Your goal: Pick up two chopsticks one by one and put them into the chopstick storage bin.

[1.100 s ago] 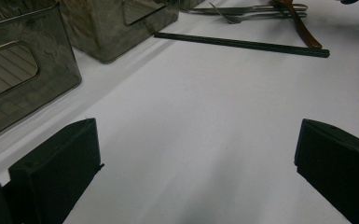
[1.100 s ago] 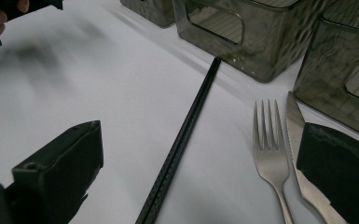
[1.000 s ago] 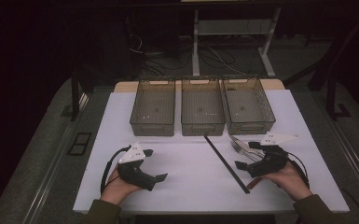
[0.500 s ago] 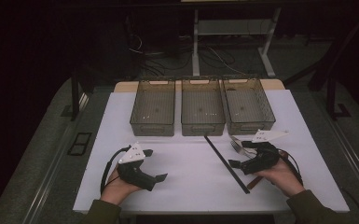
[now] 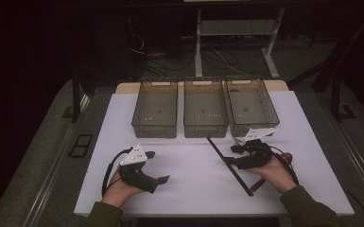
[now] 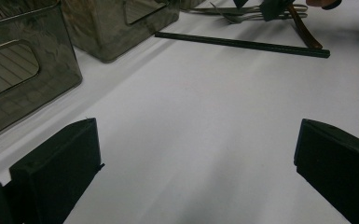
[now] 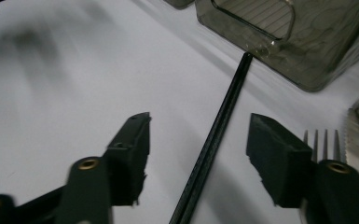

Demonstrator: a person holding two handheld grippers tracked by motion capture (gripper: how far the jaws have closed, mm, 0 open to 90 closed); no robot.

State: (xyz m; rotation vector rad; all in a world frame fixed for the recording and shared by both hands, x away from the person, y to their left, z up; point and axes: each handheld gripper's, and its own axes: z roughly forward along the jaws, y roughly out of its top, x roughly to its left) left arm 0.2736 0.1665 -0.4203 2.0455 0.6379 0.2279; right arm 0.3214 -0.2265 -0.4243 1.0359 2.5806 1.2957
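Now right gripper [image 7: 198, 140] straddles the black stick [image 7: 214, 135] lying on the table [image 5: 189, 165], jaws just closing, not yet pinching; left gripper [image 6: 191, 177] rests aside, jaws wide, empty.

Both forearms come in from the bottom of the high view, one hand on each gripper. The left hand [image 5: 119, 188] is low on the table and holds the left gripper [image 5: 160, 166], which points to the right with its jaws standing wide apart. The right hand [image 5: 275, 169] holds the right gripper [image 5: 232, 155], which points to the left. Its jaws have just been closing and are now about half apart, their pads pressing on nothing.
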